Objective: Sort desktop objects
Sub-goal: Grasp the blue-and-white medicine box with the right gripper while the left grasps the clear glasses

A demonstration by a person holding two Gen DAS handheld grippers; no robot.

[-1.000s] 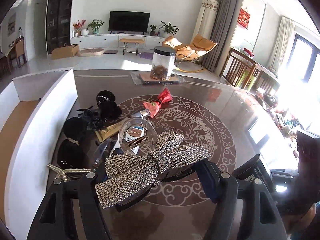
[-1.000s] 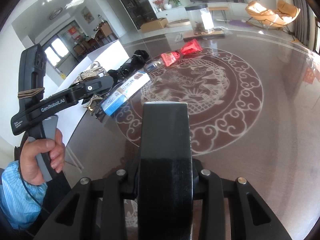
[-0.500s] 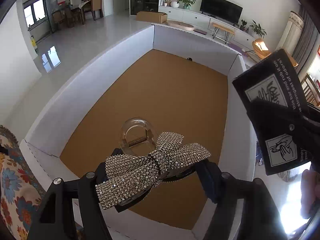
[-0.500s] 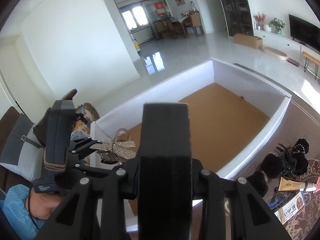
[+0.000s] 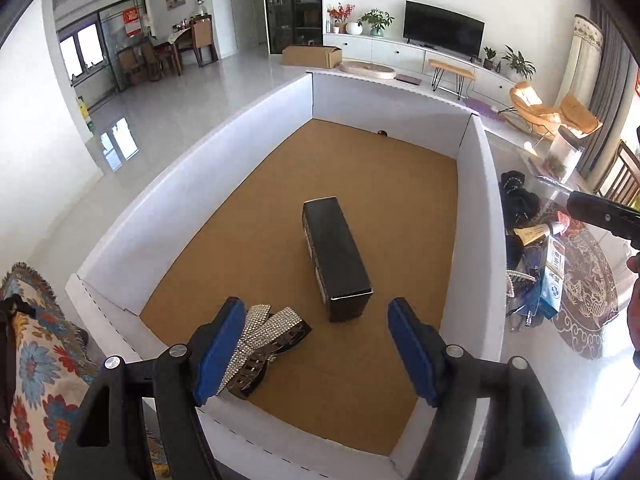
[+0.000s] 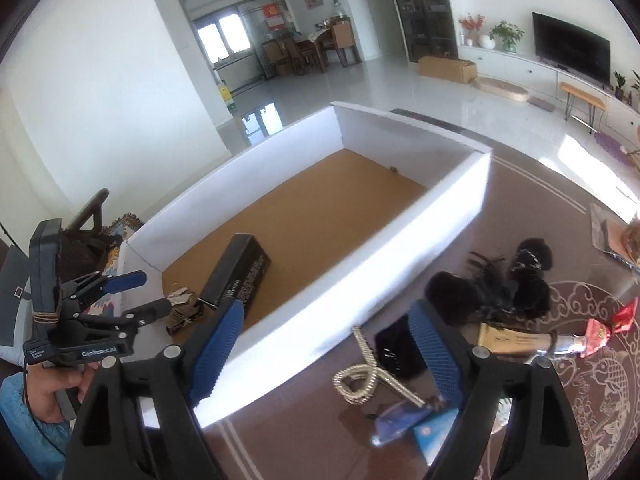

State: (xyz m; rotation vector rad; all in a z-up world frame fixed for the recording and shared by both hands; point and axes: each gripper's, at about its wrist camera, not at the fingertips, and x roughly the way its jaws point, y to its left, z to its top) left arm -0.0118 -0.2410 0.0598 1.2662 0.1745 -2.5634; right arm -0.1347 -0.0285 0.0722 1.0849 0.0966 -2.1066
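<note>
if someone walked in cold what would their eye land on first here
Probably the big white-walled box with its brown floor, where a long black carton lies in the middle and a rhinestone bow clip sits near the close corner by the open left gripper. Next, the jumble of black hair accessories on the patterned table outside its wall.

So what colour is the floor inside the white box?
Brown cardboard floor, clearest in the left wrist view.

Both wrist views look down, sharing the white box (image 5: 472,216).
</note>
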